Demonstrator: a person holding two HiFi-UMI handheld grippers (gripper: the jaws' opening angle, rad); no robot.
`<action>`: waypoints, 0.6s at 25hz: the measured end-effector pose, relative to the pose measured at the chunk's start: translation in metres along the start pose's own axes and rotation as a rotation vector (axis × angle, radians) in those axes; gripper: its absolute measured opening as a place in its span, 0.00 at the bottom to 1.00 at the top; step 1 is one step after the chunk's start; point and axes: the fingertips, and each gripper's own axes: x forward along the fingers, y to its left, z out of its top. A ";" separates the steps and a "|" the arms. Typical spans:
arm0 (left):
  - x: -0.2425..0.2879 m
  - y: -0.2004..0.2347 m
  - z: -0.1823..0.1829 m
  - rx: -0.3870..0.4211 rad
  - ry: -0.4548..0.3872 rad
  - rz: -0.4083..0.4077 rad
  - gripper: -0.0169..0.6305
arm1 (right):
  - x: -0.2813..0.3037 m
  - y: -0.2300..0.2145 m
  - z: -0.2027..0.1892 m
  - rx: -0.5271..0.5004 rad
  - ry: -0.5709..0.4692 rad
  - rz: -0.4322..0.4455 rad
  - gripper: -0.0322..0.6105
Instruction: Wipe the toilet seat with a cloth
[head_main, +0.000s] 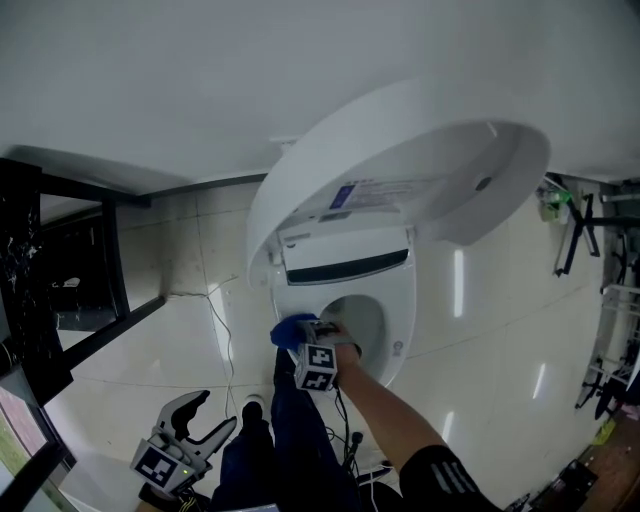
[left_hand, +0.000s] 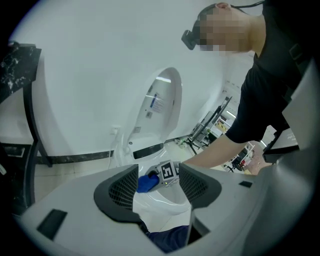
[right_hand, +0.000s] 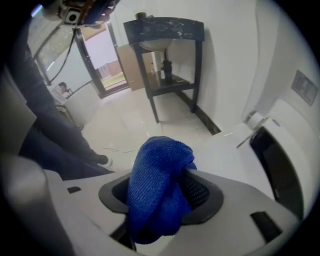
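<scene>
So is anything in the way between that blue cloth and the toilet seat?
Nothing visible is. The lid is up, the seat lies bare, and the cloth, clamped in the right tongs, is right at the seat's edge.

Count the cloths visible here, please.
1. The blue cloth is clamped in the right gripper, by the toilet seat. Others could be hidden.

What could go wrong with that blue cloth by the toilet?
The blue cloth is only a bunched wad pinched in the right gripper, right beside the open bowl, so it might slip out and drop in. Also, a thin cable lies across the floor near the person's shoe, so a step could snag it.
</scene>
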 end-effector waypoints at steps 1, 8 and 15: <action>-0.001 -0.003 -0.001 0.015 0.008 -0.002 0.41 | 0.001 0.020 -0.008 -0.022 0.015 0.045 0.44; -0.003 -0.023 -0.007 0.039 0.023 -0.022 0.41 | 0.000 0.120 -0.075 -0.067 0.122 0.180 0.43; -0.007 -0.037 0.000 0.071 0.003 -0.036 0.41 | -0.014 0.115 -0.080 0.126 0.088 0.184 0.44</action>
